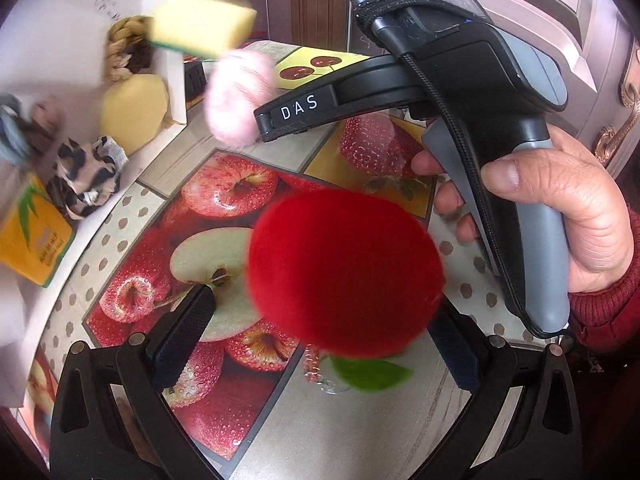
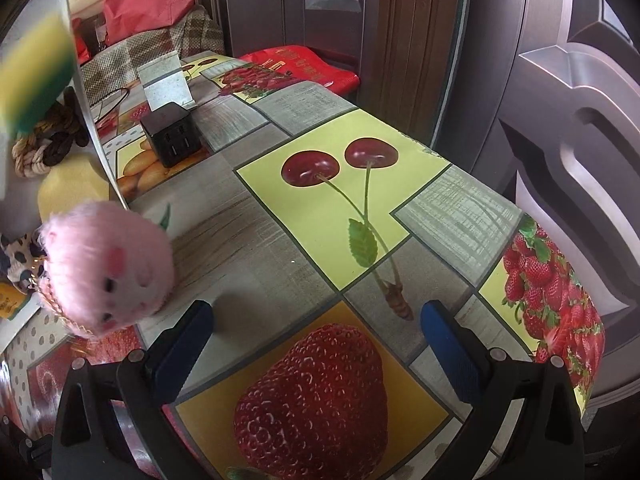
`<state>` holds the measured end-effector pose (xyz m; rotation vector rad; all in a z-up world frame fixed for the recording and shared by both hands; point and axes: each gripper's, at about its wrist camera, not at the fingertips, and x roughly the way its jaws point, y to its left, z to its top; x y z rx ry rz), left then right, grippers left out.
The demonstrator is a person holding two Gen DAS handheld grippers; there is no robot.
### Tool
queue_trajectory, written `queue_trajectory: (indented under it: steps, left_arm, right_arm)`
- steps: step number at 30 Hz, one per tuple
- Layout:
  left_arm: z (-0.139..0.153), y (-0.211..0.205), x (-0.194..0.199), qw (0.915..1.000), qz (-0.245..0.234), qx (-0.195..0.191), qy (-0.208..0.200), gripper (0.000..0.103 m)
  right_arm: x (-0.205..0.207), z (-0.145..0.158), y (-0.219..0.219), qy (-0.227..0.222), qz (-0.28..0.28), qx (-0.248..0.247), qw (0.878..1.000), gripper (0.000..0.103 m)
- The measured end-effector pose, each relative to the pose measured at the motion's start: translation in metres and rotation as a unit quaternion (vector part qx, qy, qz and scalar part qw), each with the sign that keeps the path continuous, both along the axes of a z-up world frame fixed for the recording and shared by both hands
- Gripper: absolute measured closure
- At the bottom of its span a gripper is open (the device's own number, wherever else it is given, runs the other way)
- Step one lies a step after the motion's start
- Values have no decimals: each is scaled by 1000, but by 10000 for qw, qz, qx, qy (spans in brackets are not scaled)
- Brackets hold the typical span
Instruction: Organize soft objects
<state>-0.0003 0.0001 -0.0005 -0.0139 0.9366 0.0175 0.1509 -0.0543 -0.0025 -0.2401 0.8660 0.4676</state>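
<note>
A fuzzy red ball (image 1: 346, 272) sits between my left gripper's (image 1: 324, 320) open jaws, close against the right finger; the left finger (image 1: 188, 320) stands clear of it. A fuzzy pink toy (image 1: 236, 96) lies beyond, just left of my right gripper's tip. In the right wrist view the pink toy (image 2: 108, 272) with a small face sits left of my right gripper (image 2: 316, 340), which is open and empty over the fruit-print tablecloth (image 2: 320, 208). A yellow-green sponge (image 1: 200, 26) shows blurred over the white box (image 1: 176, 80).
The white box at the left holds a yellow sponge (image 1: 134, 112), a braided rope (image 1: 120, 48), a leopard-print cloth (image 1: 86, 176) and a yellow packet (image 1: 32, 236). A black cube (image 2: 172, 138) and a card stand (image 2: 164, 80) sit far back. The table edge runs along the right.
</note>
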Motion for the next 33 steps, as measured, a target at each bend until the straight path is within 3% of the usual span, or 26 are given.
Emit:
queue_trajectory:
  steps: [33]
  left_arm:
    - [0,0,0,10000,0,-1,0,1]
  right_arm:
    - [0,0,2,2,25,7,10000,0]
